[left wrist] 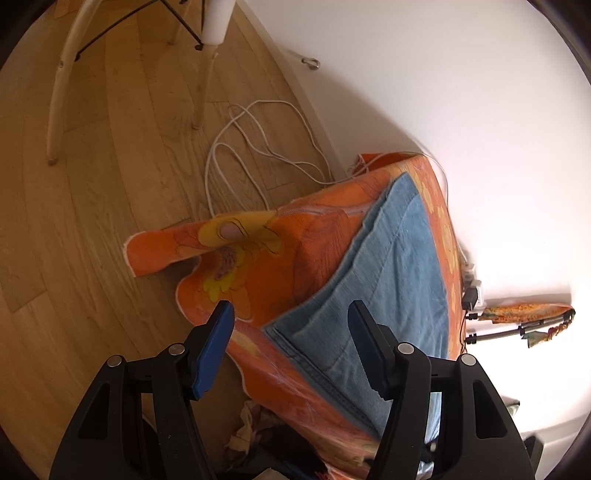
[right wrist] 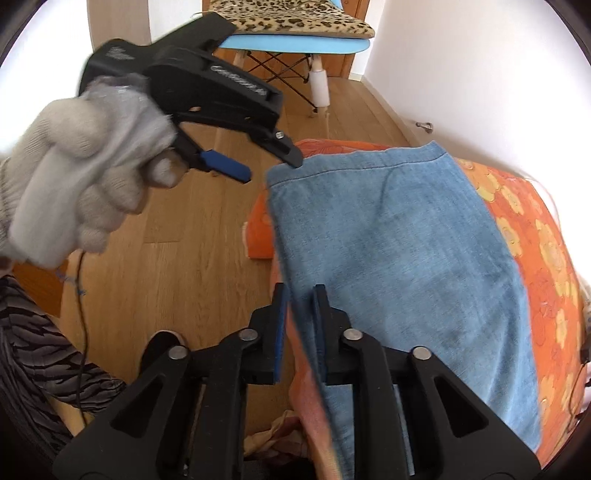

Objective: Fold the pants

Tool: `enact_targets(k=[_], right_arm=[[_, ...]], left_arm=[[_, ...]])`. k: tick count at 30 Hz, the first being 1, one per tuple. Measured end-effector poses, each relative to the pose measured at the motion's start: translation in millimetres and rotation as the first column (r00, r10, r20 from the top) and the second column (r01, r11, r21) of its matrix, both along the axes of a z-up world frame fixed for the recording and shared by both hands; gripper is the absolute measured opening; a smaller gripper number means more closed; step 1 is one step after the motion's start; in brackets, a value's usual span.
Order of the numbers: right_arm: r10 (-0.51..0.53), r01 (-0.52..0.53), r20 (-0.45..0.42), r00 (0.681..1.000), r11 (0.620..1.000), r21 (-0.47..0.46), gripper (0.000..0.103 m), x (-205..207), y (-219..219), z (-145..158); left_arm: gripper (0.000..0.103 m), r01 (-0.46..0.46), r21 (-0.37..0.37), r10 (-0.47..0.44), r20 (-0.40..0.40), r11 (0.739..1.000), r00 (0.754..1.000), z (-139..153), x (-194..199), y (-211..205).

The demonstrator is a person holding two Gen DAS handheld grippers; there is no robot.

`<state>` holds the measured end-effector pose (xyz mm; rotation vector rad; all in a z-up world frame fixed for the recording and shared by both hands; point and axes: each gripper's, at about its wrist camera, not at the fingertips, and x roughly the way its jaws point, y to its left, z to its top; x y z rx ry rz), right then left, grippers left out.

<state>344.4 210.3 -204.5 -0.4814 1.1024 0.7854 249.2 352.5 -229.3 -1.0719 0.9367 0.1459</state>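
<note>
Light blue denim pants (right wrist: 406, 258) lie folded on an orange flowered cloth (right wrist: 535, 236) that covers a table. My right gripper (right wrist: 299, 295) is shut on the near left edge of the pants. My left gripper (left wrist: 291, 317) is open and empty, above the left edge of the pants (left wrist: 388, 266). It also shows in the right wrist view (right wrist: 273, 166), held in a gloved hand (right wrist: 81, 177), with its upper fingertip at the far left corner of the pants.
A white cable (left wrist: 251, 155) lies looped on the wooden floor (left wrist: 92, 221). A chair with pale legs (left wrist: 59, 92) stands beyond it. A blue chair with a leopard cushion (right wrist: 295, 26) stands at the back. A white wall (left wrist: 461, 92) runs along the right.
</note>
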Motion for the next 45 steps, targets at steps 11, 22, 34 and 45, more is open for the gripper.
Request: enact_targets(k=[11,22,34,45], right_arm=[[-0.046,0.052,-0.076,0.996,0.996,0.071,0.027,-36,0,-41],[-0.131,0.128,0.017,0.991,0.984,0.126,0.027,-13,21,-50],[-0.188,0.167,0.059,0.980,0.953,0.252,0.027,4,14,-1],[-0.184,0.155,0.080,0.980,0.949,0.274,0.027,11,28,13]], left_arm=[[0.064,0.040,0.021,-0.040,0.005,0.999,0.999,5,0,-5],[0.064,0.030,0.000,-0.030,0.027,1.000,0.999,10,-6,0],[0.064,0.054,-0.045,-0.050,0.091,0.998,0.995,25,-4,-12],[0.064,0.047,-0.158,-0.028,0.124,0.986,0.992,22,-2,-21]])
